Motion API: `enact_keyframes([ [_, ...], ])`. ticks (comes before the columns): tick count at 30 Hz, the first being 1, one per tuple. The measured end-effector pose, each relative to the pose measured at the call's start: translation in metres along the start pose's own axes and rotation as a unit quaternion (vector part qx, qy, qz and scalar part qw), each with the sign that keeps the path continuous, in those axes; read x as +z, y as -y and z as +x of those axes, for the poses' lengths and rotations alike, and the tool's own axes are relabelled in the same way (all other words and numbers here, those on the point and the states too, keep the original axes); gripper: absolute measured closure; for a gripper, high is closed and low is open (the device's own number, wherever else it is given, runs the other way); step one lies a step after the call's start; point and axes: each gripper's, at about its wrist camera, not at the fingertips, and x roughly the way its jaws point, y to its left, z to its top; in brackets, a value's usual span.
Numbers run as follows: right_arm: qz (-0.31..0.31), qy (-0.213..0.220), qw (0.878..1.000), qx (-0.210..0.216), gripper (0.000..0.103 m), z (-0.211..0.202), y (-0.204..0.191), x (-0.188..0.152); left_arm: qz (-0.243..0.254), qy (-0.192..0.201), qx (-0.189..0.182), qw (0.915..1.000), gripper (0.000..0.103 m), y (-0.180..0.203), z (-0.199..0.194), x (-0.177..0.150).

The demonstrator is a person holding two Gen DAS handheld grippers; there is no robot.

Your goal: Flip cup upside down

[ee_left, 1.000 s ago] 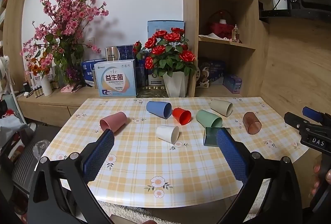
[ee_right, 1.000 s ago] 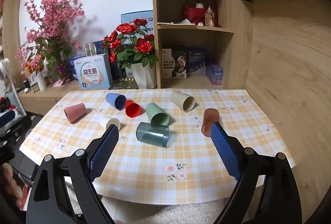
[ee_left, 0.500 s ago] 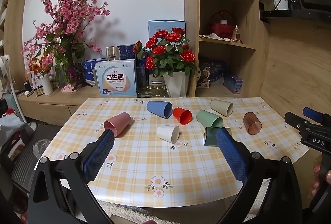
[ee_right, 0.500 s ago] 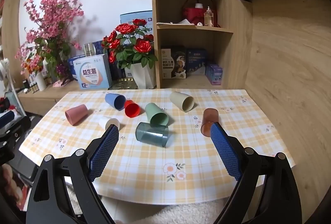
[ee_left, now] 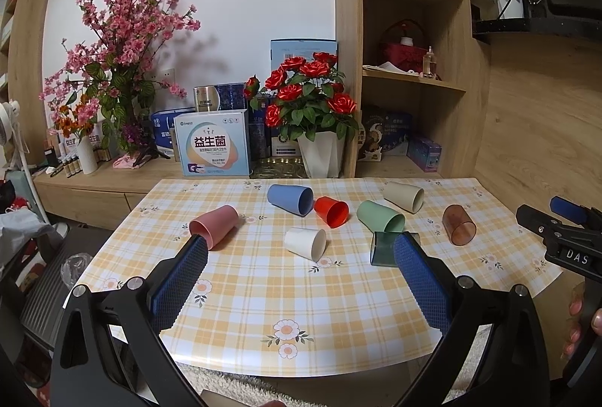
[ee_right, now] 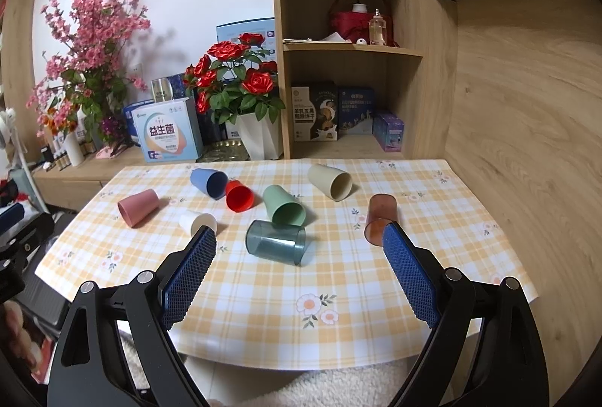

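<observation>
Several cups lie on their sides on the checked table (ee_left: 263,294): pink (ee_left: 215,225), blue (ee_left: 290,199), red (ee_left: 332,211), white (ee_left: 305,243), green (ee_left: 380,216), beige (ee_left: 404,195), clear brown (ee_left: 458,224) and clear teal (ee_left: 383,248). The right wrist view shows the teal cup (ee_right: 275,241), green (ee_right: 283,204) and brown (ee_right: 380,219). My left gripper (ee_left: 301,249) is open and empty, over the near edge, short of the cups. My right gripper (ee_right: 299,237) is open and empty, in front of the teal cup, and shows at the right (ee_left: 557,230).
A white pot of red roses (ee_left: 312,121), boxes (ee_left: 216,147) and a pink blossom vase (ee_left: 113,68) stand on the sideboard behind the table. A wooden shelf unit (ee_right: 350,46) rises at the back right. A wood wall (ee_right: 526,106) borders the right side.
Both grippers have crept slightly forward toward the table. The cups have not moved and both grippers stay open.
</observation>
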Motion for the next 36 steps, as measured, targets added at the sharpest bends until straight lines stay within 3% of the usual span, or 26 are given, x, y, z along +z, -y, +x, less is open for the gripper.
enact_keyframes([
  [36, 0.009, -0.004, 1.000, -0.003, 0.016, 0.002, 0.005, -0.006, -0.006, -0.007, 0.004, 0.9999, 0.006, -0.001, 0.000, -0.003],
])
